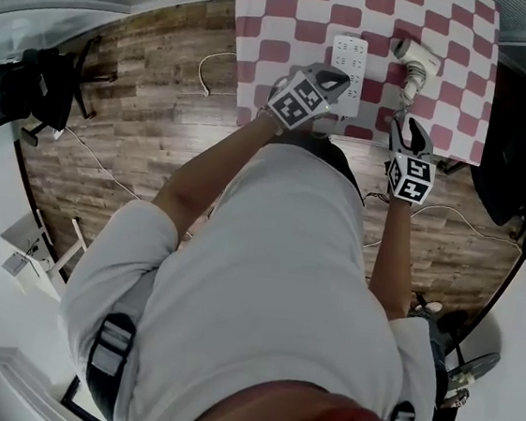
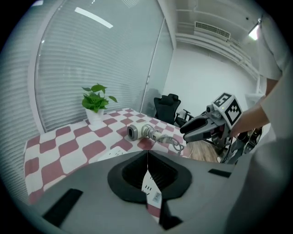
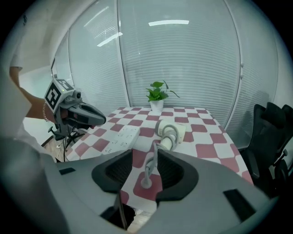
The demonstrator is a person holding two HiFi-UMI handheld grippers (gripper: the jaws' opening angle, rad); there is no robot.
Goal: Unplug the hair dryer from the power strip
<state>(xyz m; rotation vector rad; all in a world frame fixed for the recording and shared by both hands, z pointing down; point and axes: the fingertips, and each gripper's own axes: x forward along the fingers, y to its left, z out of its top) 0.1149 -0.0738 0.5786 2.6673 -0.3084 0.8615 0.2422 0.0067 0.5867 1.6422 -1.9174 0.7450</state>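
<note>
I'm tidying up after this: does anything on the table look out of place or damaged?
Nothing looks damaged or spilled. The dryer lies on its side, its cord trailing to a plug loose near the edge of the cloth, out of the strip.

The person is stretching the bare left forearm [image 1: 206, 175] forward and holding out the grey, two-jaw left tool [image 1: 340, 76], which is carrying a black-and-white marker cube and pointing forward and down. Its jaws are meeting at the tips and gripping nothing. The bare right forearm [image 1: 388, 252] is reaching straight ahead with the matching grey right tool [image 1: 410, 129], which is also tilting forward and down. Its jaws are standing slightly apart and pressing on nothing. The two tools are hovering side by side, well apart.
</note>
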